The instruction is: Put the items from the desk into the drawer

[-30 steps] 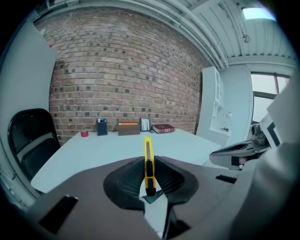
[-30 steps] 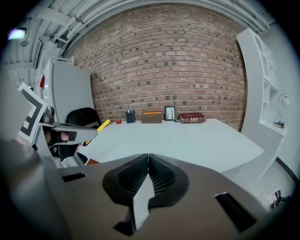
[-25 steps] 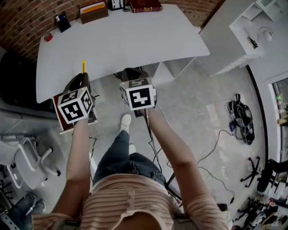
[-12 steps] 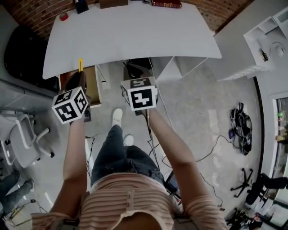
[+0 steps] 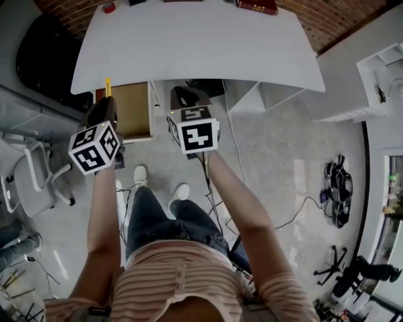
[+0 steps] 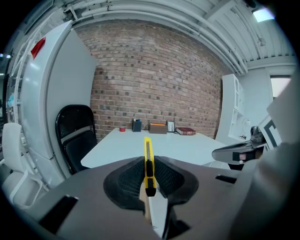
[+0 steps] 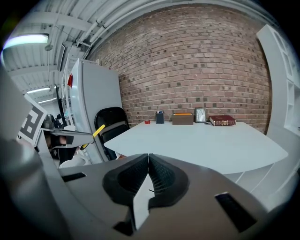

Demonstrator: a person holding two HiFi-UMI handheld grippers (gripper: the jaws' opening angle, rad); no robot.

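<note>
The left gripper [image 5: 102, 108] is clamped on a yellow knife [image 5: 107, 87]. Its pads press the knife's sides, and the front end sticks out toward the desk [image 5: 201, 56]. Just right of the knife, under the desk's left end, the drawer [image 5: 133, 110] stands open, and its brown floor is bare where it shows. Further right, the right gripper [image 5: 184, 99] has its jaws together with nothing between them. A red thing [image 5: 109, 7] and a book [image 5: 257, 5] sit at the desk's far edge.

The step in hand looks like carrying the knife to the drawer. The next move calls for bringing the left gripper over the opening, lowering it, and parting the jaws so the knife lands inside. The items at the far edge come after that.
</note>
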